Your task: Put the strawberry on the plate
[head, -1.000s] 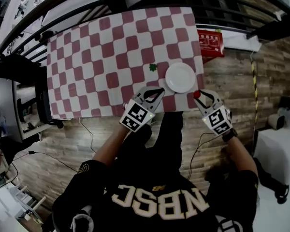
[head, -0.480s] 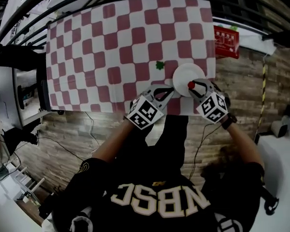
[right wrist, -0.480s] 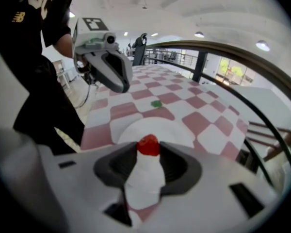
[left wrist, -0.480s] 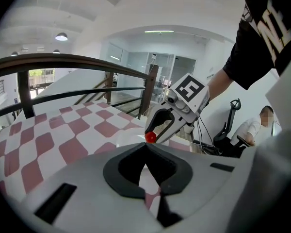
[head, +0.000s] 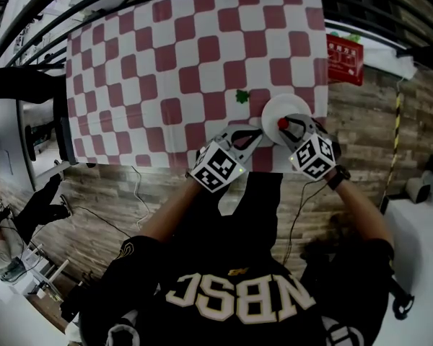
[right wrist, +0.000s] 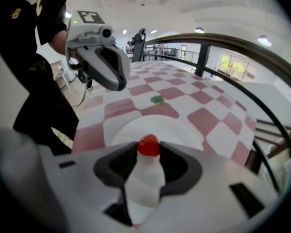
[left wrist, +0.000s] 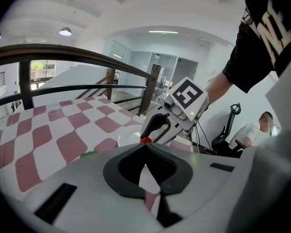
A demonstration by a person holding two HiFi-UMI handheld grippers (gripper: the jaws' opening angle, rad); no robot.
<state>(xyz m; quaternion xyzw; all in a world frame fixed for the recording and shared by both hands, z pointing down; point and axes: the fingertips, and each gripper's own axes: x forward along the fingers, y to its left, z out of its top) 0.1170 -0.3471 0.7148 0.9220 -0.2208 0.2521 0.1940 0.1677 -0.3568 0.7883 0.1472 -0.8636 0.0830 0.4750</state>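
Scene: Seen from above, a person in a black shirt [head: 238,294] with pale lettering stands at the near edge of a table [head: 166,71]. A red-and-white checked cloth [head: 202,49] covers it. The person holds a gripper in each hand.

Plate: A small round white plate [head: 276,104] sits on the cloth at the table's near right corner.

Strawberry: A small red strawberry [head: 282,123] is over the near part of the plate, pinched at the tips of the right gripper. In the right gripper view it shows just in front of the plate's near rim. From these angles it is hard to tell whether it touches the plate or hangs just above it.

Right gripper: The right gripper [right wrist: 149,149] reaches in from the plate's near-right side. Its jaws are closed almost fully, one on each side of the strawberry, clamping it.

Left gripper: The left gripper [head: 255,132] comes in from the plate's near-left side, with its tips just beside the rim. Its jaws are drawn together with the tips meeting and nothing held between them. Only the looped gap behind the tips is open.

Green scrap: A small green scrap [head: 240,96] lies on the cloth just left of the plate, apart from both grippers.

Red box: A red box [head: 344,60] sits beyond and to the right of the plate, past the cloth's edge.

Floor: A wood-patterned floor [head: 130,207] shows on the near side of the plate, below the table edge.
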